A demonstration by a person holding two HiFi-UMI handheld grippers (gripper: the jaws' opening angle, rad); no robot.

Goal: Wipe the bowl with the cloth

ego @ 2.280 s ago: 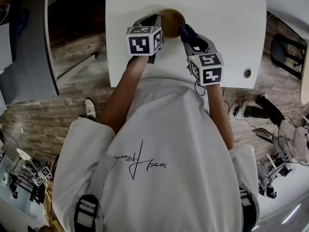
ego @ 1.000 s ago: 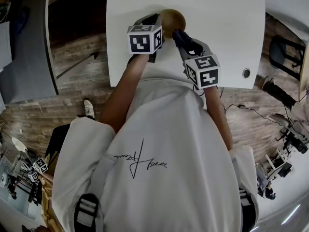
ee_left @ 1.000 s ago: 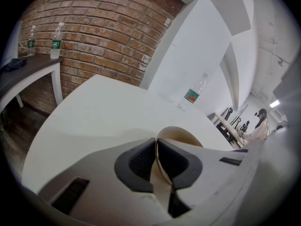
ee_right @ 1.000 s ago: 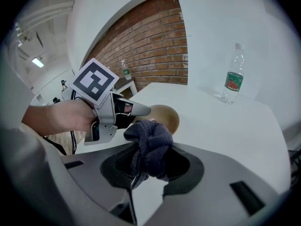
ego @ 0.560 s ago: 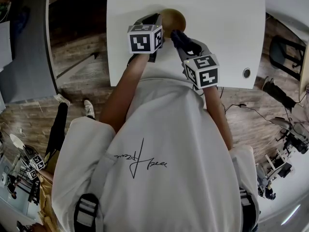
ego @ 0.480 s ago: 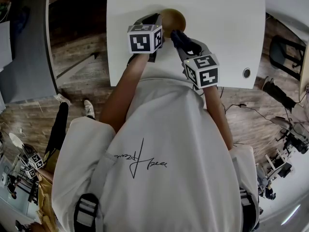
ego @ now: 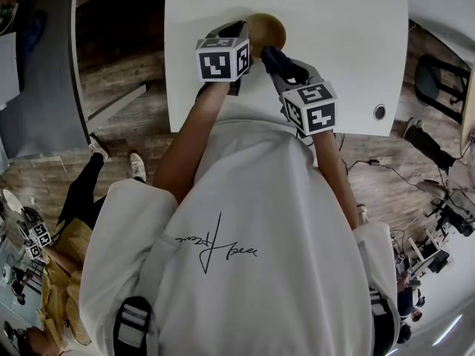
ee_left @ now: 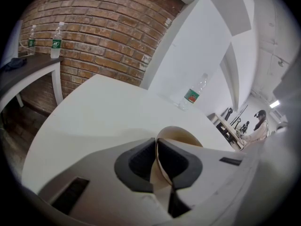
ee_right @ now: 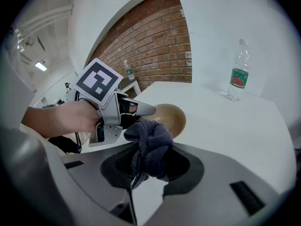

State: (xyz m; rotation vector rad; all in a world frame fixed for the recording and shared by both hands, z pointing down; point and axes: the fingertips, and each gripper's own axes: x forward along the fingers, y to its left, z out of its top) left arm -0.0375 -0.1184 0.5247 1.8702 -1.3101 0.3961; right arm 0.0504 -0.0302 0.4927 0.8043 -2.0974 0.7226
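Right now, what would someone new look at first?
First, the tan bowl on the white table, its rim pinched by the left hand-held gripper. Next, the bunched dark cloth clamped in the right hand-held gripper, close beside the bowl.

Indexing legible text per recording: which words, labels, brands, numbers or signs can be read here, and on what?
Nothing can be quoted.
Shirt print: handwritten script, upside down in the head view, illegible.
Water bottle on the white table: red-green label, print too small.
Side-table bottles, one and another: green labels, too small.
Marker cubes, left and right: black-and-white square patterns, no letters.
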